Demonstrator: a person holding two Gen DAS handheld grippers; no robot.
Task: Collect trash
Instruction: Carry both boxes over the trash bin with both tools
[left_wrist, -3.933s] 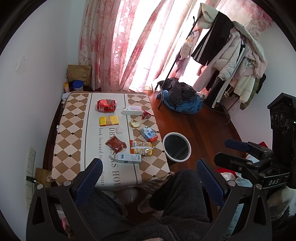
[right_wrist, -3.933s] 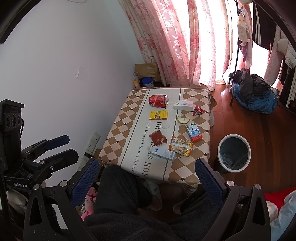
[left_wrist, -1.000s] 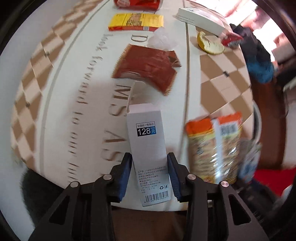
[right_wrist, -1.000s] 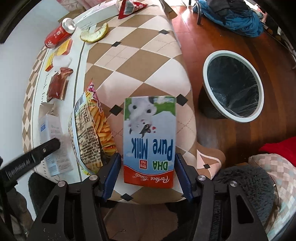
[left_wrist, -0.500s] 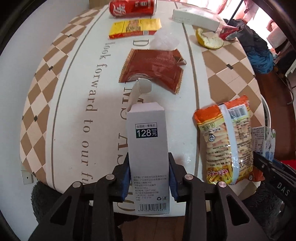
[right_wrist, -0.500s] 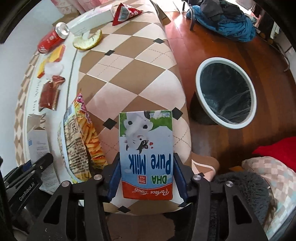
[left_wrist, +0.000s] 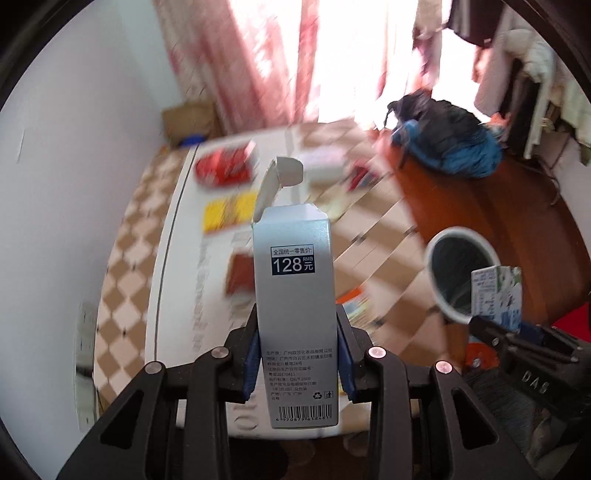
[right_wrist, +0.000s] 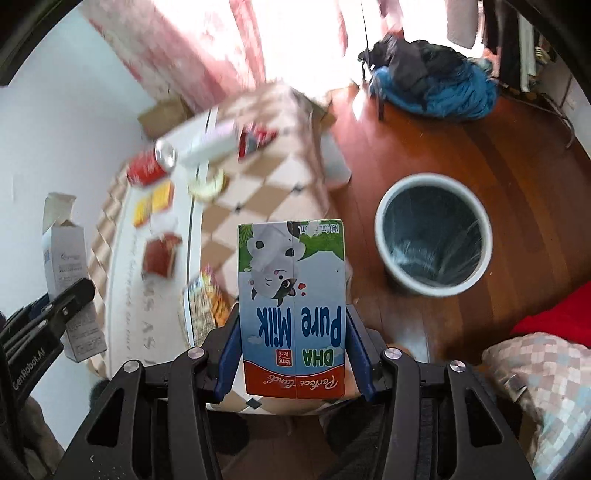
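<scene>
The right gripper (right_wrist: 293, 354), jaws pinching the milk carton (right_wrist: 291, 306), is nearer the bin (right_wrist: 432, 236), which lies far-right of it. The left gripper (left_wrist: 297, 354) pinches the grey box (left_wrist: 295, 295) upright.

Silver-grey box (left_wrist: 295, 280), dark-blue price label. Milk carton (right_wrist: 291, 302): blue, green top, red base band. Tablecloth (right_wrist: 273, 184) checked brown and cream. Bin (right_wrist: 433, 236) pale rim, black liner. Curtain (left_wrist: 236, 62) pink floral. Floor (right_wrist: 517, 155) reddish-brown.

Table (left_wrist: 155, 236) litter motion-blurred in both views, can (left_wrist: 225, 168) label unreadable, snack bag (right_wrist: 203, 302) partly hidden behind milk carton (right_wrist: 291, 306), bin (left_wrist: 436, 266) partly behind carton.
</scene>
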